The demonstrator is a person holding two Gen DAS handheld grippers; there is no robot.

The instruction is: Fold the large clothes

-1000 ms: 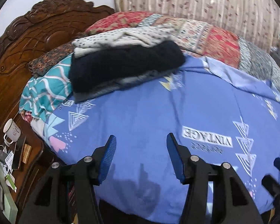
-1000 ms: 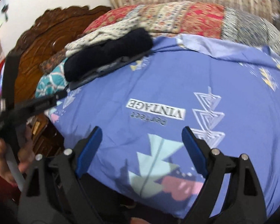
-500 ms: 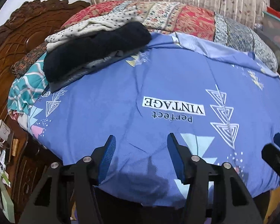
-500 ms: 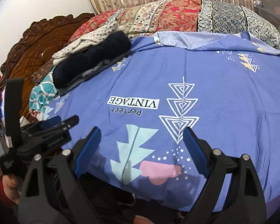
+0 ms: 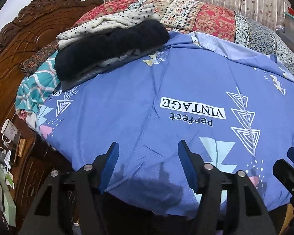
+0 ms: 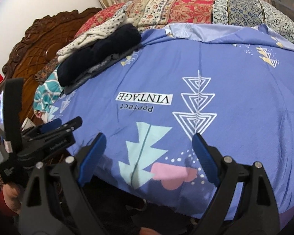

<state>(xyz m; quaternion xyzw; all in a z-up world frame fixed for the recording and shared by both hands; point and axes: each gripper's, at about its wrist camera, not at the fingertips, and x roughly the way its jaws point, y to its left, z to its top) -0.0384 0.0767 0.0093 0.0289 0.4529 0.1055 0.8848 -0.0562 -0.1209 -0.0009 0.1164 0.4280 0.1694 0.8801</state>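
Observation:
A stack of folded clothes lies at the head of the bed: a dark fleece garment (image 5: 107,49) (image 6: 100,54) over a grey one, with a cream dotted garment (image 5: 111,21) (image 6: 100,29) behind it. My left gripper (image 5: 148,164) is open and empty over the near edge of the blue printed bedsheet (image 5: 127,107). My right gripper (image 6: 147,156) is open and empty over the same edge of the sheet (image 6: 235,98). The left gripper also shows in the right wrist view (image 6: 54,129), at the left.
A carved wooden headboard (image 5: 19,37) stands at the left. A patchwork quilt (image 5: 205,17) and curtain lie behind the bed. A bedside cabinet with a white mug (image 5: 8,130) and small items is at the lower left. A teal patterned pillow (image 5: 33,90) sits under the stack.
Both grippers have pulled back and swung right from the clothes stack toward the bed's near edge. Both stay open and empty.

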